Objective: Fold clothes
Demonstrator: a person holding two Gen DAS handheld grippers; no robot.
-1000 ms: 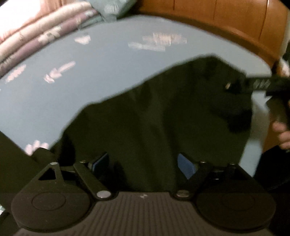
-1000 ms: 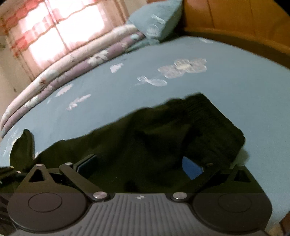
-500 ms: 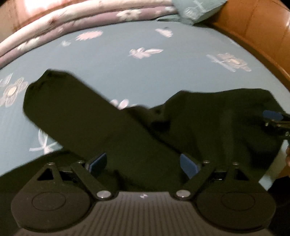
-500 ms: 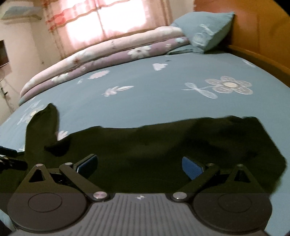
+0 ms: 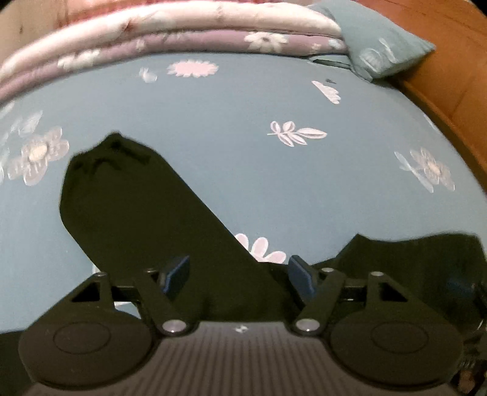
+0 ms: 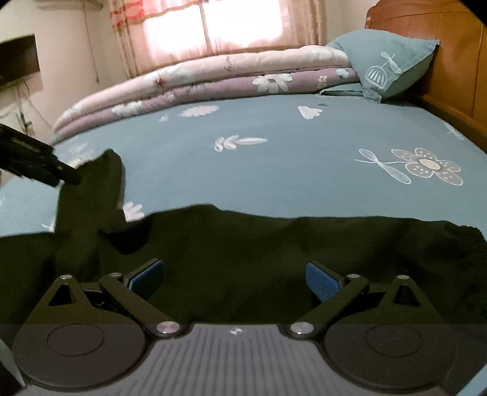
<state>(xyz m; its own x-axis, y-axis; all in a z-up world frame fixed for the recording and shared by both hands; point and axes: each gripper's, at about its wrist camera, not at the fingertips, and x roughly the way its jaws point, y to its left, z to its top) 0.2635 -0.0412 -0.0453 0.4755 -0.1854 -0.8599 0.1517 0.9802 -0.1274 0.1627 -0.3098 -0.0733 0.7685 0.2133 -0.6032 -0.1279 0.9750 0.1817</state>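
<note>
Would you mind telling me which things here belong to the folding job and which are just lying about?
For the job:
- dark garment, spread on the bed
- left gripper, open
- right gripper, open

Just lying about:
- folded quilt
- pillow
- flowered bedsheet
- curtained window

Blue-grey bed sheet (image 6: 289, 170) printed with white flowers and leaves, spread flat. Rolled quilt, pale pink over mauve with white blossoms (image 6: 213, 79), lying along the far edge of the sheet. Teal pillow with a white line drawing (image 6: 392, 67), leaning against the orange-brown wooden headboard (image 6: 432, 33). Pink patterned curtain (image 6: 213, 27), backlit by a bright window.
</note>
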